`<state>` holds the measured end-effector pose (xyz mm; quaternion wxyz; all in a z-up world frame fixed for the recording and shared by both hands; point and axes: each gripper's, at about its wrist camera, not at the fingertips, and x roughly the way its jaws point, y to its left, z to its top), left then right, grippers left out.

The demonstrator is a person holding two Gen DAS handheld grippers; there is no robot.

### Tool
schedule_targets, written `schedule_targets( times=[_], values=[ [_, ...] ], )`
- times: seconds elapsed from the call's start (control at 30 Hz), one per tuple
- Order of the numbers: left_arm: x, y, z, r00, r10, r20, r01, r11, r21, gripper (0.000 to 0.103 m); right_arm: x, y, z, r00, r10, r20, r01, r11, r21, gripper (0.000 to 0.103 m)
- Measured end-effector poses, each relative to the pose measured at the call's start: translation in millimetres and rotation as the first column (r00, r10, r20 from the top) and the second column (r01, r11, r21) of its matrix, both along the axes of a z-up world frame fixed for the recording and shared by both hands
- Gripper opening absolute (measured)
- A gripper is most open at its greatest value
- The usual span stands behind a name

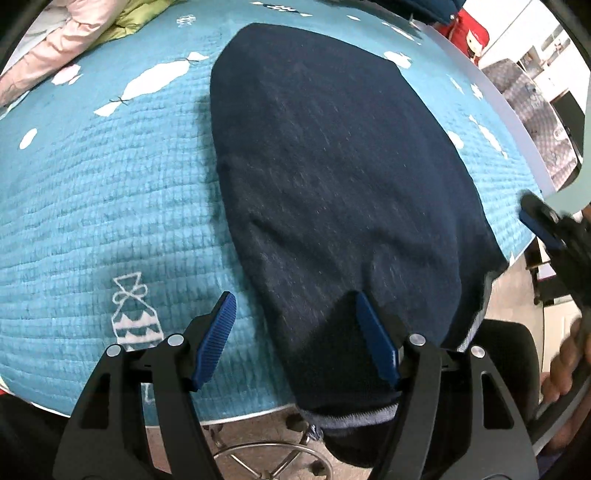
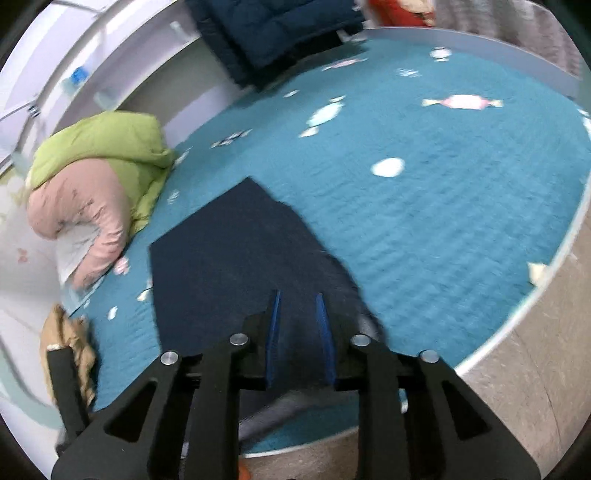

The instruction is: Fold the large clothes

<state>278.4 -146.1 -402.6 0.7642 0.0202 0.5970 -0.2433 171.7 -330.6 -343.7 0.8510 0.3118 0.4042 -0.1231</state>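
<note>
A dark navy garment (image 1: 332,166) lies flat and folded on the teal quilted table cover (image 1: 92,221), its near end hanging over the table's front edge. My left gripper (image 1: 295,325) is open above that near end; its right finger lies on the cloth, its left finger over the cover. In the right wrist view the same garment (image 2: 229,266) runs away from my right gripper (image 2: 297,317), whose blue fingers stand a small gap apart over the cloth. The right gripper also shows blurred at the far right of the left wrist view (image 1: 543,225).
A pile of green (image 2: 103,155) and pink (image 2: 85,206) padded jackets sits at the table's left. Another dark blue quilted garment (image 2: 273,33) lies at the far edge. An office chair base (image 1: 266,461) stands below the table front. A tan item (image 2: 70,343) hangs at the left.
</note>
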Motion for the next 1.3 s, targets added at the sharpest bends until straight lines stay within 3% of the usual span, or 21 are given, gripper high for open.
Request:
schedule_targets(
  times=[0.07,0.13,0.2,0.37,0.53,0.6,0.7,0.77,0.93,1.0,1.13,1.23,1.3],
  values=[
    [0.1,1.3,-1.0,1.000,-0.004,-0.013,0.003,1.000,-0.007,0.068,20.1,4.2,-14.7,0.996,0.062,-0.064,-0.061,0.998,0.013,0.017],
    [1.0,1.7,0.6,1.000,-0.010,-0.021,0.010,1.000,-0.010,0.068,34.0,5.2,-45.0,0.982,0.097,-0.161,-0.084,0.993,0.084,0.016],
    [4.9,2.8,8.1,1.000,-0.020,-0.022,0.020,1.000,-0.024,0.068,33.0,1.5,-73.7,0.966,0.090,-0.241,-0.064,0.991,0.114,0.000],
    [28.1,0.0,36.9,0.999,-0.014,0.036,0.016,0.997,-0.076,0.068,18.9,-2.1,-80.6,0.975,0.070,-0.212,-0.034,0.986,0.165,0.000],
    [68.2,-28.3,57.7,0.996,-0.036,0.085,0.047,0.991,-0.124,0.068,11.3,-7.1,-82.6,0.977,0.060,-0.204,-0.022,0.982,0.186,0.000],
    [81.2,-42.0,53.7,0.996,-0.041,0.073,0.050,0.991,-0.125,0.068,8.4,-8.2,-79.8,0.977,0.057,-0.204,-0.018,0.982,0.188,0.000],
    [101.9,-66.4,29.6,0.994,-0.098,0.049,0.101,0.993,-0.057,0.068,3.9,-10.3,-80.9,0.977,0.057,-0.206,-0.018,0.982,0.189,0.000],
    [118.8,-78.9,5.0,0.993,-0.111,-0.035,0.111,0.994,-0.019,0.068,1.2,-10.9,-81.2,0.976,0.059,-0.209,-0.019,0.982,0.186,0.000],
    [130.5,-91.1,-2.7,0.987,-0.125,-0.097,0.128,0.991,0.025,0.068,-3.5,-7.5,-72.9,0.977,0.041,-0.209,-0.006,0.986,0.166,0.000],
    [130.9,-90.2,-2.2,0.985,-0.139,-0.099,0.141,0.990,0.020,0.068,-0.6,1.1,-61.9,0.982,0.042,-0.186,-0.013,0.988,0.156,0.007],
    [128.6,-83.6,-1.7,0.985,-0.147,-0.093,0.144,0.989,-0.038,0.073,9.9,31.0,-36.0,0.991,0.126,-0.051,-0.113,0.974,0.198,0.006],
    [125.4,-82.5,-0.1,0.986,-0.146,-0.079,0.142,0.988,-0.059,0.075,24.8,54.5,-40.4,0.979,0.205,-0.002,-0.196,0.942,0.271,0.007],
    [124.6,-77.4,3.3,0.988,-0.137,-0.073,0.131,0.988,-0.083,0.075,33.8,67.9,-58.7,0.969,0.244,-0.045,-0.220,0.930,0.295,0.006]
  ],
)
